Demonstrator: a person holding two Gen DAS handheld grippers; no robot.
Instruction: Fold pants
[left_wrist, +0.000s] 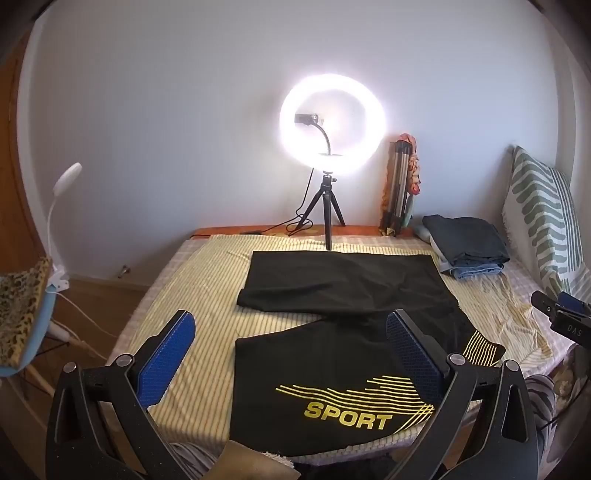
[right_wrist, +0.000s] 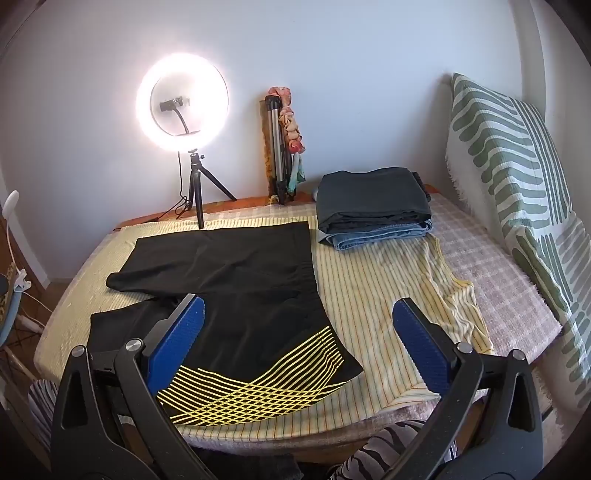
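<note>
A plain pale wall (right_wrist: 332, 74) backs the bed (right_wrist: 498, 280), which wears a yellow striped sheet (right_wrist: 369, 280). A glowing ring light (right_wrist: 182, 101) on a small tripod stands at the bed's far edge. A green-patterned cushion (right_wrist: 509, 166) leans along the bed's right edge. Wooden floor (left_wrist: 110, 295) shows at the left.

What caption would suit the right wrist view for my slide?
Open right tool hovers above black sport pants spread on a striped sheet, folded clothes and ring light behind.
</note>
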